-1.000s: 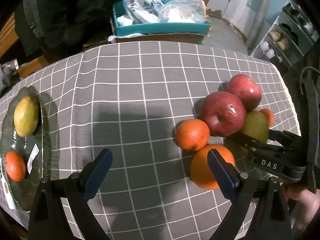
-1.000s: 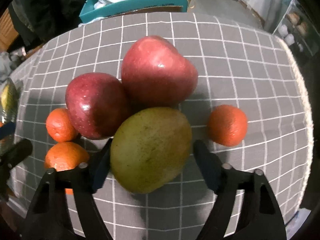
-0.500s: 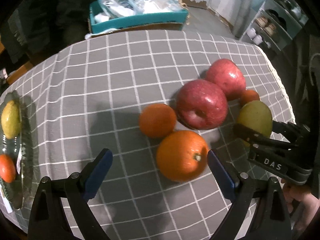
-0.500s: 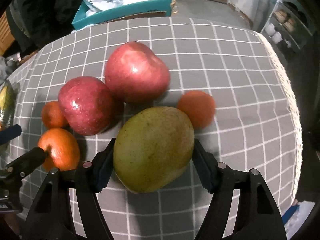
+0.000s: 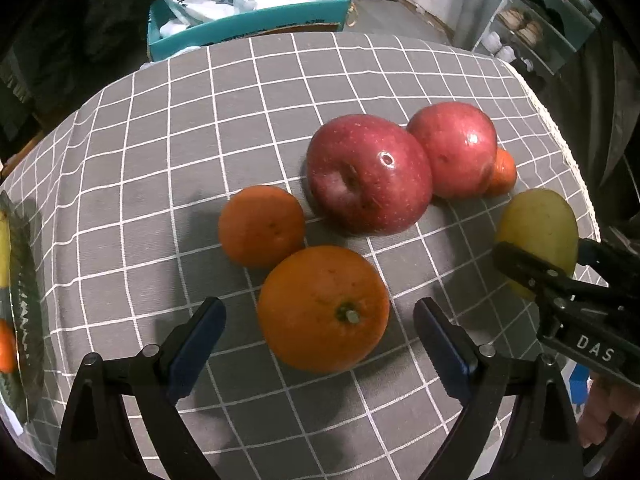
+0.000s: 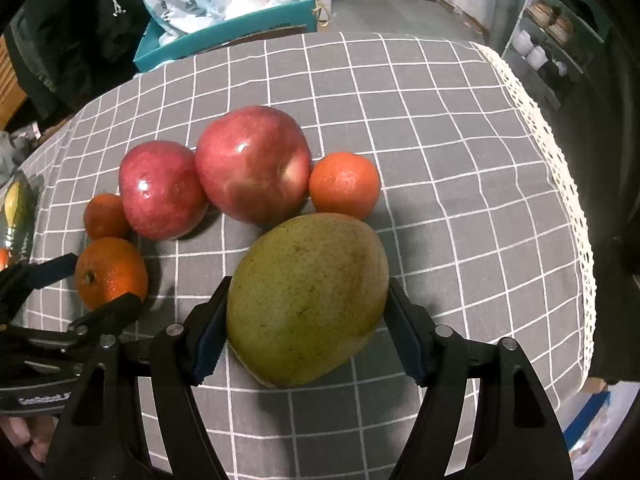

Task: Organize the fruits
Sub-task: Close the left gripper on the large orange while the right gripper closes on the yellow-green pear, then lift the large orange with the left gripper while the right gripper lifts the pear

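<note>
My worktop wears a grey checked cloth. On it: big orange dead centre, smaller orange at its eleven o'clock, two red apples at one, glass plate out at nine.

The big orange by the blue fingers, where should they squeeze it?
Probably across the big orange's round middle, coming straight ahead. The left gripper is open with a finger either side already. Its stem faces the camera, so the smooth sides are free.
</note>
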`<state>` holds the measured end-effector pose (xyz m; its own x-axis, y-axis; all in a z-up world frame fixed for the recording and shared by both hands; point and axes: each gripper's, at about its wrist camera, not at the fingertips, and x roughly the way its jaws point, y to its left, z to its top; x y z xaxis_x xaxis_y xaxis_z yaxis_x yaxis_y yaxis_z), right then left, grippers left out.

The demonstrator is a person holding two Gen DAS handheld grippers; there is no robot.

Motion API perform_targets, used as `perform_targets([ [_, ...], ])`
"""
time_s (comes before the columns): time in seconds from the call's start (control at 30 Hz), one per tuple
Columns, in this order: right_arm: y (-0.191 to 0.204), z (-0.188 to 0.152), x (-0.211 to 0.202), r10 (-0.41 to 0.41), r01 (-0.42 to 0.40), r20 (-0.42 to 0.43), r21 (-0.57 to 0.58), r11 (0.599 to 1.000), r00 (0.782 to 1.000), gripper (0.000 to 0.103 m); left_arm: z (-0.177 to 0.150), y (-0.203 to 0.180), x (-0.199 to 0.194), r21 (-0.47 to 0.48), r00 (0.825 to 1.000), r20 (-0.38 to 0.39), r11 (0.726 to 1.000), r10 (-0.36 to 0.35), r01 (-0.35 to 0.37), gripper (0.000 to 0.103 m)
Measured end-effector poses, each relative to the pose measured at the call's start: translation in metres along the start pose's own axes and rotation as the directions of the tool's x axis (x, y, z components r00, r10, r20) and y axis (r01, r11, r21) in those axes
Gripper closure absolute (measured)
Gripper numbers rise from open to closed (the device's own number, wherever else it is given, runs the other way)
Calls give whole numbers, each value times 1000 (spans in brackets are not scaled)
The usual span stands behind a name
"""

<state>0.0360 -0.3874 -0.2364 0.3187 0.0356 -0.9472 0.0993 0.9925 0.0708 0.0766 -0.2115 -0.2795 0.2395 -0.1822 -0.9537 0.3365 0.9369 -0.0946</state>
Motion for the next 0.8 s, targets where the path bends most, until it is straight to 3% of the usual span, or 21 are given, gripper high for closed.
perform_targets([
  [0.07,1,-1,-1,3,-3,2,-3,1000,1000,32,2,-3,4,5,1000,-12,1000,5,-5,24],
  [0.2,2,-4,-3,3,-3,3,-12,1000,1000,32,-1,-5,11,13,1000,-28,1000,7,-6,37],
  [0.8,15,7,-15,-6,10,73,-50,999,997,32,-9,17,-23,-14,999,47,1000,5,-4,39],
])
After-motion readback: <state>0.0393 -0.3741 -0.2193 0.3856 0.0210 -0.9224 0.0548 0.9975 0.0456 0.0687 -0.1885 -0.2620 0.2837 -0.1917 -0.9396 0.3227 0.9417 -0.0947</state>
